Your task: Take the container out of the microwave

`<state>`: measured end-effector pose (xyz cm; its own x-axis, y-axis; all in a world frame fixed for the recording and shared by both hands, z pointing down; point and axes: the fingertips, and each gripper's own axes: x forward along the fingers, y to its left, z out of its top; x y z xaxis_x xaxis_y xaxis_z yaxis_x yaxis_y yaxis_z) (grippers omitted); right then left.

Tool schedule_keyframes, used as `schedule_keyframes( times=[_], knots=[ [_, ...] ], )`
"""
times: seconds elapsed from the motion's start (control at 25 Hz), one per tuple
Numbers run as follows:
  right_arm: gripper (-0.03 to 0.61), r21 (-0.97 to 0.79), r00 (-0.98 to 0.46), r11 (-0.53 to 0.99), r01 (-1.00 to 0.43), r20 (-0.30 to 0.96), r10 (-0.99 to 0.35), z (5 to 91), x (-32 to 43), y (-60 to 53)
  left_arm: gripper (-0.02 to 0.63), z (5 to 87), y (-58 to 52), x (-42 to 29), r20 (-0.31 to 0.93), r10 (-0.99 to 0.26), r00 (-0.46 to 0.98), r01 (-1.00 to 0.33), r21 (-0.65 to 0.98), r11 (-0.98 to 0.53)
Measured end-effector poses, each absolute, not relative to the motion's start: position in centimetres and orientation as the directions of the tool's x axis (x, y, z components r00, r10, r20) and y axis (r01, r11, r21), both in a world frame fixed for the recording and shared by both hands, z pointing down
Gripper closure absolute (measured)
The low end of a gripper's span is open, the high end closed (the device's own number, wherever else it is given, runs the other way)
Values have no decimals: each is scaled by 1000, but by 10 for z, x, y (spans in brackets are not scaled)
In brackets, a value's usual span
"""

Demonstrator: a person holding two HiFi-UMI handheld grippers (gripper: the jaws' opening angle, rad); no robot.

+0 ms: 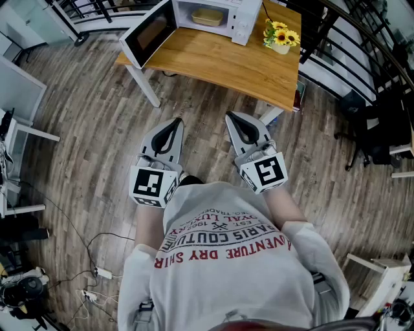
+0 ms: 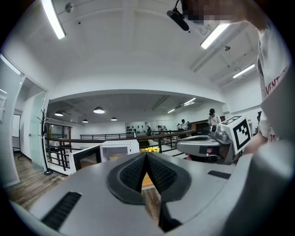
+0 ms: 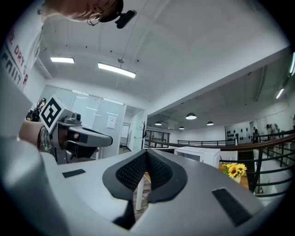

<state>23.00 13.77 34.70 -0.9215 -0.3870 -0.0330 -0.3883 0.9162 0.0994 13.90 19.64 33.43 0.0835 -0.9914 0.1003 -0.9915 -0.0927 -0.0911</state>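
A white microwave (image 1: 213,16) stands on the wooden table (image 1: 239,64) at the top of the head view, its door (image 1: 150,32) swung open to the left. Inside sits a pale yellow container (image 1: 207,17). My left gripper (image 1: 176,121) and right gripper (image 1: 229,117) are held side by side in front of me, well short of the table, both shut with nothing between the tips. The left gripper view shows the microwave (image 2: 117,150) far off beyond the closed pads (image 2: 138,173). In the right gripper view the microwave (image 3: 196,154) is also distant.
A pot of yellow sunflowers (image 1: 281,35) stands on the table right of the microwave. Black railings (image 1: 362,52) run behind and to the right. Cables and a power strip (image 1: 90,284) lie on the wooden floor at lower left. White desks (image 1: 19,103) stand on the left.
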Motion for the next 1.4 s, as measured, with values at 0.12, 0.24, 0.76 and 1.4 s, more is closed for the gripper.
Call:
schedule_keyframes(
  times=[0.12, 0.24, 0.76, 1.4],
  knots=[
    [551, 129, -918, 909, -395, -37, -394, 347, 230, 139, 600, 334, 196, 141, 80, -992, 99, -991, -87, -106],
    [551, 109, -917, 911, -399, -42, -396, 348, 232, 139, 600, 337, 196, 144, 86, -990, 109, -989, -90, -116],
    [548, 75, -920, 917, -391, -27, -390, 356, 243, 136, 600, 346, 191, 145, 64, -992, 106, -993, -42, -108],
    [350, 84, -887, 887, -455, 41, -459, 376, 173, 67, 600, 362, 134, 71, 94, -992, 89, -992, -83, -97]
  ],
)
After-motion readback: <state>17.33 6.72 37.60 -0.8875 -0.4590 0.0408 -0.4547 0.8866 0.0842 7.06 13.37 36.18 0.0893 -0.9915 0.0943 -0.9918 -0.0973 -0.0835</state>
